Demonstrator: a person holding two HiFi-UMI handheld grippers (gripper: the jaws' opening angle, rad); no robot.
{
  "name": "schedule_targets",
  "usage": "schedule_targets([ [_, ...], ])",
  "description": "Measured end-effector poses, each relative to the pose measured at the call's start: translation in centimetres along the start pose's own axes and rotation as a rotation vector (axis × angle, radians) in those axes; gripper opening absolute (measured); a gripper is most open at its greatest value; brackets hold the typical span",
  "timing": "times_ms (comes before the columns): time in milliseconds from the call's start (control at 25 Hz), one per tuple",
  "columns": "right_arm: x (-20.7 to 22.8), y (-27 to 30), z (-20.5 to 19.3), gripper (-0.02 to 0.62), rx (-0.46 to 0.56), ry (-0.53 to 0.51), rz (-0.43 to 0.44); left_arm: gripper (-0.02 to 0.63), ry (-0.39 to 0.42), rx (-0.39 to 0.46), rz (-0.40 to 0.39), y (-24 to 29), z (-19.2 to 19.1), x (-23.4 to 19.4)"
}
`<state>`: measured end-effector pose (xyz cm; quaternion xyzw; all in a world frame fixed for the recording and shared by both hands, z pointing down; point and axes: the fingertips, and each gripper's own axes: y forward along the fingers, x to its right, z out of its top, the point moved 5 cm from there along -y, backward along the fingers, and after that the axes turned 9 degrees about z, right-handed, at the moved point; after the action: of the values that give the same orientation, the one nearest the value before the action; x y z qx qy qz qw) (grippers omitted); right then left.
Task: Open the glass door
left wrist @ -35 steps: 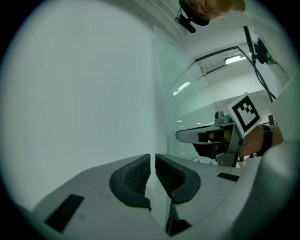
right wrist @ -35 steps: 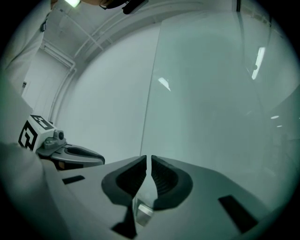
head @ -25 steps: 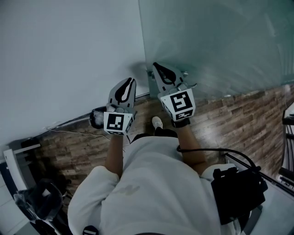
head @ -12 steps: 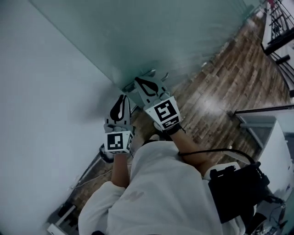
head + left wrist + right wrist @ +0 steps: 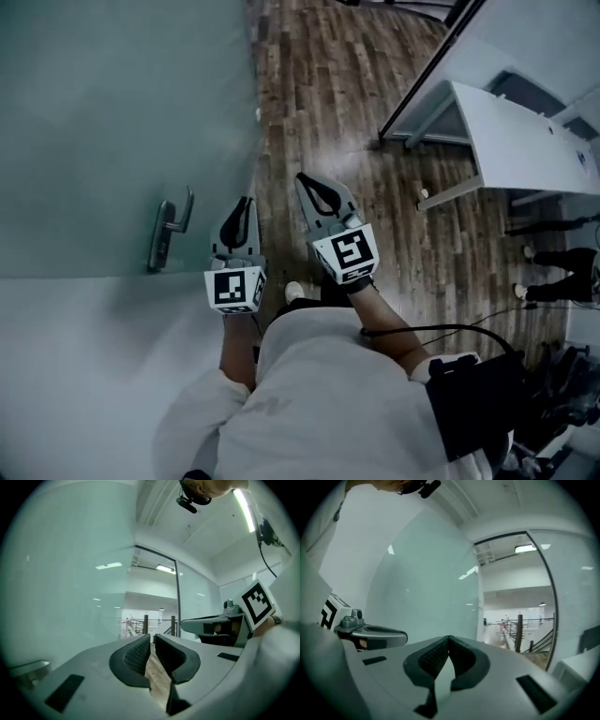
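Left gripper (image 5: 247, 202): jaws slightly parted, empty, near door handle (image 5: 172, 225), not touching.
Right gripper (image 5: 304, 180): clenched, empty.
Glass door (image 5: 112, 112): left of grippers.
White surface (image 5: 525, 141): far right.

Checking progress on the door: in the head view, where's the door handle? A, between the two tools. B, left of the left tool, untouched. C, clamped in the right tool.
B: the door handle sits on the glass door left of the left tool, with the right tool further right; neither touches it.
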<state>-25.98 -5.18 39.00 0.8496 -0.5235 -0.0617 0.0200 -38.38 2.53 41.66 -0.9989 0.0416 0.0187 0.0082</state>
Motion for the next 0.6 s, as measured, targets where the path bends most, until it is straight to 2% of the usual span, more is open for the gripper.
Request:
schedule_targets([
  [120,4.5,-4.7,1.1,0.002,0.003,-0.016,-0.101,0.035,0.012,0.055,-0.108,3.0,2.2,6.3],
  [280,8.3,-10.6,1.9,0.002,0.031,-0.027,-0.145,0.035,0.032,0.076,-0.200,4.6,3.3,14.7],
  [440,10.9,-14.4,1.9,0.003,0.056,-0.022,-0.162,0.035,0.037,0.082,-0.224,4.9,3.5,20.2],
  [600,13.5,-18.2,1.7,0.002,0.069,-0.020,-0.158,0.035,0.041,0.047,-0.223,4.7,2.5,25.0],
])
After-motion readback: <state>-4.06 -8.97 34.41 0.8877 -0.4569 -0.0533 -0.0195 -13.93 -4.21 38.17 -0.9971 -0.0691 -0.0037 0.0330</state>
